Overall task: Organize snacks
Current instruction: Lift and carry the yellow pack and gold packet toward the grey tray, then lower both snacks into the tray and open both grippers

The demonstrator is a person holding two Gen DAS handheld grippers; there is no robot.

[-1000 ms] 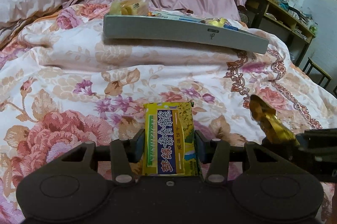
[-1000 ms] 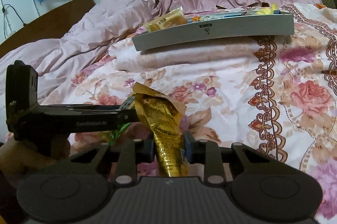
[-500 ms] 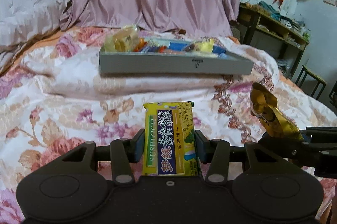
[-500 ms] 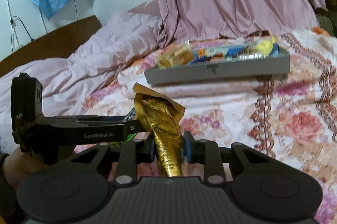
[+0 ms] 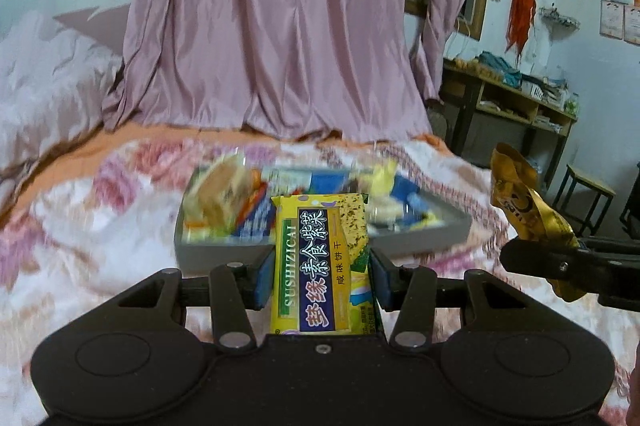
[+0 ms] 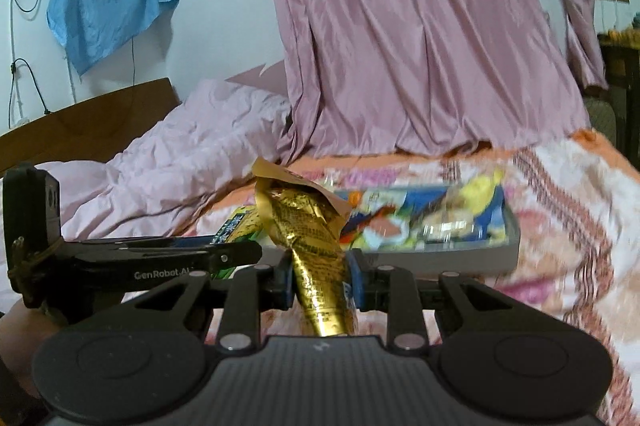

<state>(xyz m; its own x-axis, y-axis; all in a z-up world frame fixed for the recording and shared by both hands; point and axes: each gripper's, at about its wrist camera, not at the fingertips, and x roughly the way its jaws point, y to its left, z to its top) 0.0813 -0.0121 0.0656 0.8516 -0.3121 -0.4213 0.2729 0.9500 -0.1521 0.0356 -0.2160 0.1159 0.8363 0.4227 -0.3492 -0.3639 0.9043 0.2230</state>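
Grippers aloft before the gray tray (image 5: 420,241), left (image 5: 322,272) clamping yellow cracker pack (image 5: 320,266), right (image 6: 320,280) clamping gold packet (image 6: 316,258).

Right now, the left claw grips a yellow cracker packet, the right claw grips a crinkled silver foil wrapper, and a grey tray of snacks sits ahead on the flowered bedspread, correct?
One detail is off: the crinkled foil wrapper in the right claw is gold, as the right wrist view shows. The left claw does grip the yellow cracker packet, and the grey tray sits ahead on the flowered bedspread.
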